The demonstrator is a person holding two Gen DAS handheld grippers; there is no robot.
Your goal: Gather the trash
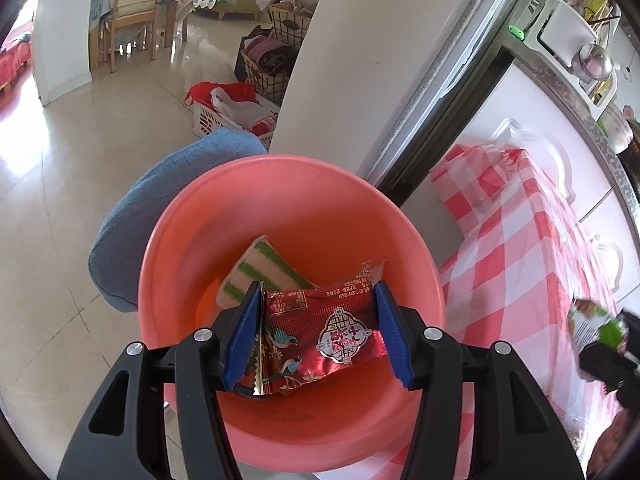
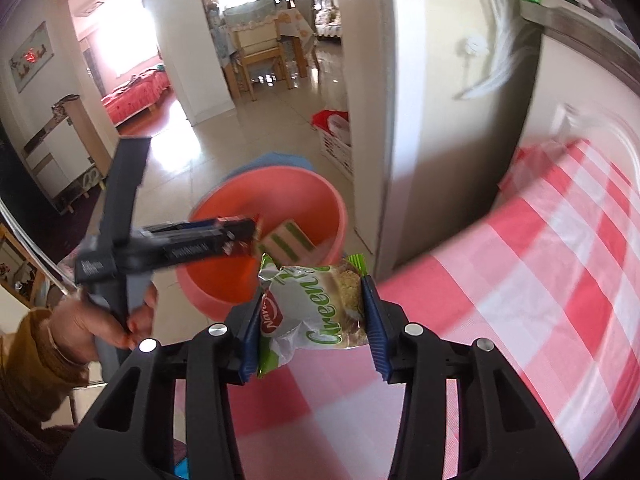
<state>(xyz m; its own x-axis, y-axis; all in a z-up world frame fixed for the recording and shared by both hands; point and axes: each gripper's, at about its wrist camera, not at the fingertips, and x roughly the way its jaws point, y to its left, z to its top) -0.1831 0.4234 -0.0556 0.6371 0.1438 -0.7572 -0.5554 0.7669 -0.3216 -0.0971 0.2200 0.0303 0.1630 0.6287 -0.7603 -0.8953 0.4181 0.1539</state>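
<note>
Gripping wrappers (image 1: 320, 332), prob. over basin (image 1: 280, 200).

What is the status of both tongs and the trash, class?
Left tongs shut on red wrapper, over pink basin. Right tongs shut on green snack packet, above checked cloth. Nothing blocking basin.

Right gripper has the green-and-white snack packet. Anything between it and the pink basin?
Partly. The left gripper, holding a red foil wrapper, hangs over the pink plastic basin; the green-and-white snack packet has free space beside it.
</note>
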